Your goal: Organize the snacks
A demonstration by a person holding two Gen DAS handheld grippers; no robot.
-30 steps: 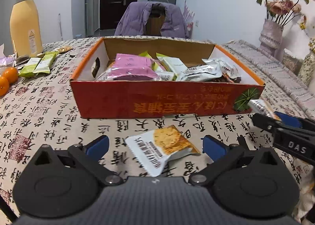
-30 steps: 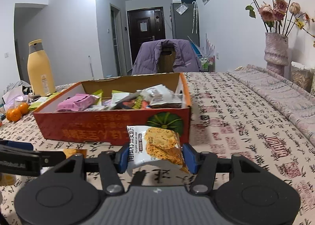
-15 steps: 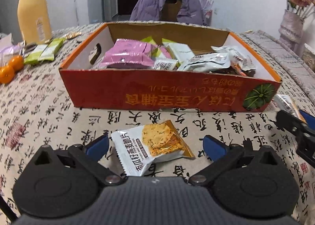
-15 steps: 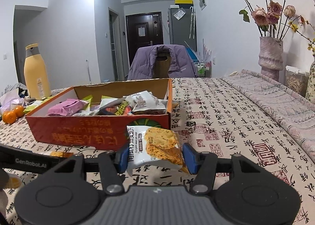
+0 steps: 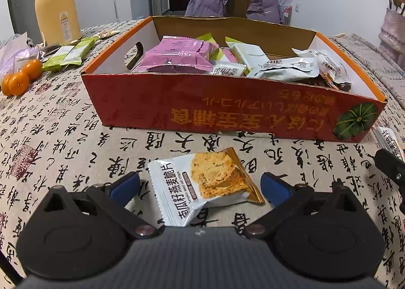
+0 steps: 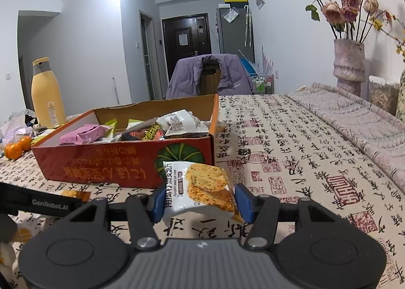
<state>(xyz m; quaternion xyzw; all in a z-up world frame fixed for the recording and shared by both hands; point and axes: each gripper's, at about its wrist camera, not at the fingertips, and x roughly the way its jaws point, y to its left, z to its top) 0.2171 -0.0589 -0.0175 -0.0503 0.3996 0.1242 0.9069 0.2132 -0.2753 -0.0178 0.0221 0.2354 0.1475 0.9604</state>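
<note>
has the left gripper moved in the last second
Yes. The left gripper closed in forward on the red snack box, which now looms larger; the oat crisp packet lies between its open fingers.

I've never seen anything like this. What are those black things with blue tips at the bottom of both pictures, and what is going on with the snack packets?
There is no robot here: a person holds a pair of tongs in each hand, and each carries a camera looking out along its two blue-tipped fingers. One picture comes from the left tongs, the other from the right tongs.

The left tongs are open, their tips on either side of an oat crisp packet lying on the tablecloth. The right tongs are shut on a similar cracker packet, held above the cloth.

Ahead stands an open orange cardboard box already holding several snacks. Also on the table are a yellow bottle, tangerines and a vase of roses.
</note>
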